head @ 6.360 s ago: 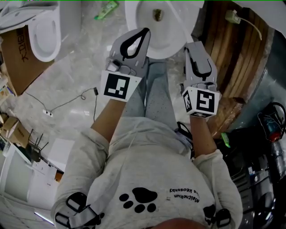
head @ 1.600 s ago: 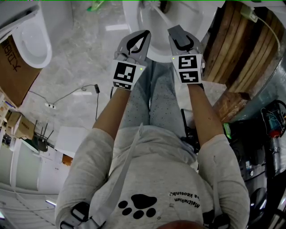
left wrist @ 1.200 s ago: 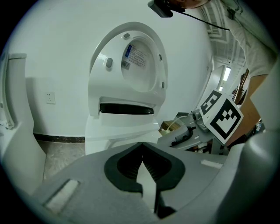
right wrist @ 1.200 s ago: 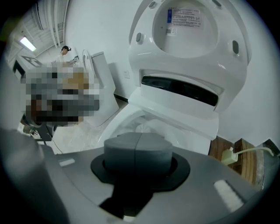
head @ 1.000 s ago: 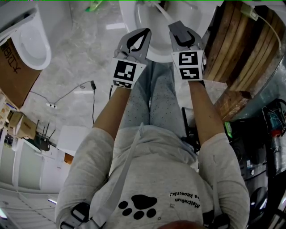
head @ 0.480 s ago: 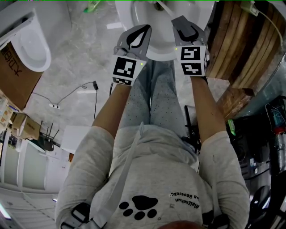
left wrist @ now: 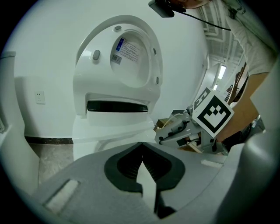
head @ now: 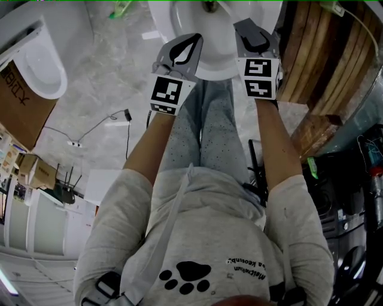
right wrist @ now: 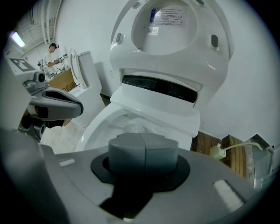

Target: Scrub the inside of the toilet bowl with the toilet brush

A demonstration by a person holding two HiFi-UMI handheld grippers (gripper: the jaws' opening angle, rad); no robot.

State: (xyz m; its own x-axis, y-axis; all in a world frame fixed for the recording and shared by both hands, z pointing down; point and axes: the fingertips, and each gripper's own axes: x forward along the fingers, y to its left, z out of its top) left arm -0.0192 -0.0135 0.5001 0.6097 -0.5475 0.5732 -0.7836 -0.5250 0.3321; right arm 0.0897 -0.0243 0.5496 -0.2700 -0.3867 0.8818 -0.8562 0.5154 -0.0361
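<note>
Toilet brush (right wrist: 138,128) in right tongs (right wrist: 142,149), pointing into bowl (right wrist: 94,127)

This looks like a storeroom or a test room, not a home bathroom. Two toilets stand free on a grey marbled floor (head: 114,66): one toilet (head: 163,18) at the top edge and a second toilet (head: 42,72) at the left edge. Near them are a cardboard box (head: 21,116), a loose cable (head: 99,127) and stacked wooden planks (head: 317,54). Far behind, another person (right wrist: 51,54) stands among boxes.
</note>
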